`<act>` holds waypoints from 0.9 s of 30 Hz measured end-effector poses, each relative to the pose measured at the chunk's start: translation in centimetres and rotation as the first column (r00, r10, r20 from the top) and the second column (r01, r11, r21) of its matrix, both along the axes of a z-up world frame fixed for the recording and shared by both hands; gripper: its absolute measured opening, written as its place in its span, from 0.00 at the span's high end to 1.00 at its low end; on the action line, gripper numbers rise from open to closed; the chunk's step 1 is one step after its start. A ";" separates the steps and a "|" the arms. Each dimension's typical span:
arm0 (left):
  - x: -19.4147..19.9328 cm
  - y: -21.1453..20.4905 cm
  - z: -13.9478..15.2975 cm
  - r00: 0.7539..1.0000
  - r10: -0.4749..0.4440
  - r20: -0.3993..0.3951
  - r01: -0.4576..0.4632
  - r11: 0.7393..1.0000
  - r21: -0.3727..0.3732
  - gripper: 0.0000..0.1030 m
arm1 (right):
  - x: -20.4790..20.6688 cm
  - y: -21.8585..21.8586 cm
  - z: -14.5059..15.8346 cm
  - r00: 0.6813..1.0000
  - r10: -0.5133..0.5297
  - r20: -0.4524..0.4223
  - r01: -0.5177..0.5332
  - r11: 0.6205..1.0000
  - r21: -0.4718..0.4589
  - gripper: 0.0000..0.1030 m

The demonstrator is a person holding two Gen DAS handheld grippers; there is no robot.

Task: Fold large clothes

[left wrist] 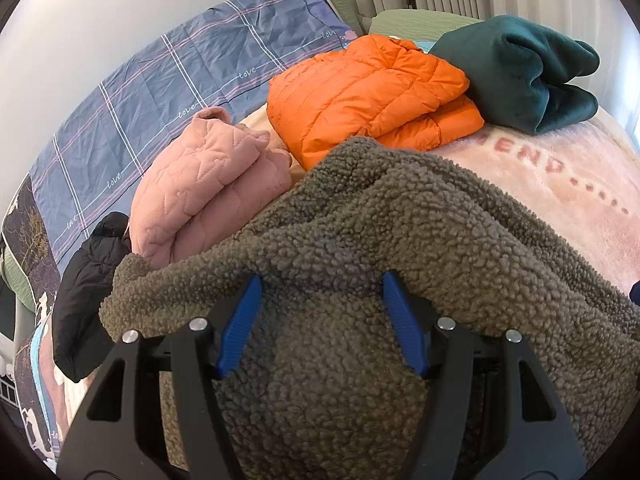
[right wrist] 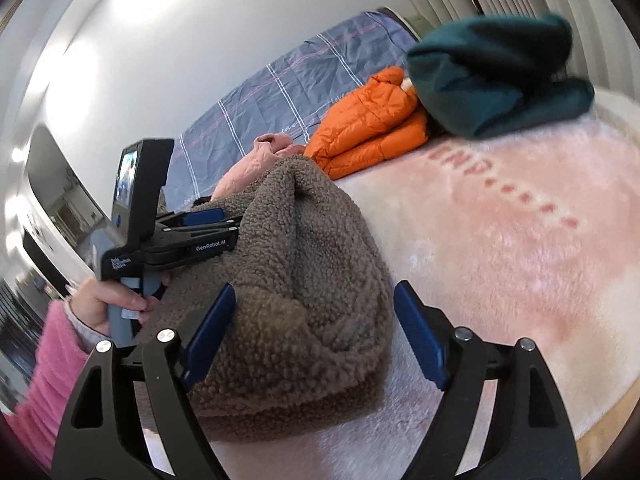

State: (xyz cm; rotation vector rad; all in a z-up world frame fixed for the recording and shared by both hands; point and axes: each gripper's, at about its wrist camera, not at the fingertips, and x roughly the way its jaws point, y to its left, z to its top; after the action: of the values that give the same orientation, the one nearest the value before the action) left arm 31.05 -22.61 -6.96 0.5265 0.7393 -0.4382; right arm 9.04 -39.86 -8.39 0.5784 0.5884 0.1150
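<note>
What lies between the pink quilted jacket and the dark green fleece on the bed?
The folded orange puffer jacket sits between the pink quilted jacket and the dark green fleece, its far end tucked under the fleece; the left wrist view shows it best.

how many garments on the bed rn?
5. Brown fleece nearest, between the grippers; pink quilted jacket left of it; black jacket at the bed's edge; orange puffer and teal fleece behind. More may be hidden.

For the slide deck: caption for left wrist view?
Left gripper straddles brown fleece; folded pink, orange, green garments behind.
</note>
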 end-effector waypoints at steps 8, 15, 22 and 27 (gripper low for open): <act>0.0 0.0 0.0 1.000 0.000 0.001 0.000 1.000 0.000 0.37 | 0.5 -2.0 -3.4 0.995 0.043 -0.094 -0.017 0.965 0.263 0.11; 0.0 0.0 0.0 1.000 0.003 -0.003 -0.003 1.000 0.006 0.37 | 1.3 -2.2 -5.2 0.989 0.086 -0.119 -0.031 0.915 0.403 0.05; 0.0 0.0 0.0 1.000 0.003 -0.003 -0.003 1.000 0.005 0.37 | 3.3 -1.0 -5.3 0.984 0.118 -0.137 -0.047 0.899 0.435 0.03; 0.0 0.0 0.0 1.000 0.004 -0.003 -0.004 1.000 0.004 0.37 | 3.9 -0.3 -5.2 0.984 0.120 -0.131 -0.055 0.905 0.421 0.05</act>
State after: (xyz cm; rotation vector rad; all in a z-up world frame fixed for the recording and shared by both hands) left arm 31.03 -22.61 -6.97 0.5283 0.7445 -0.4342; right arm 12.91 -40.16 -13.60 0.9839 0.7478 0.2882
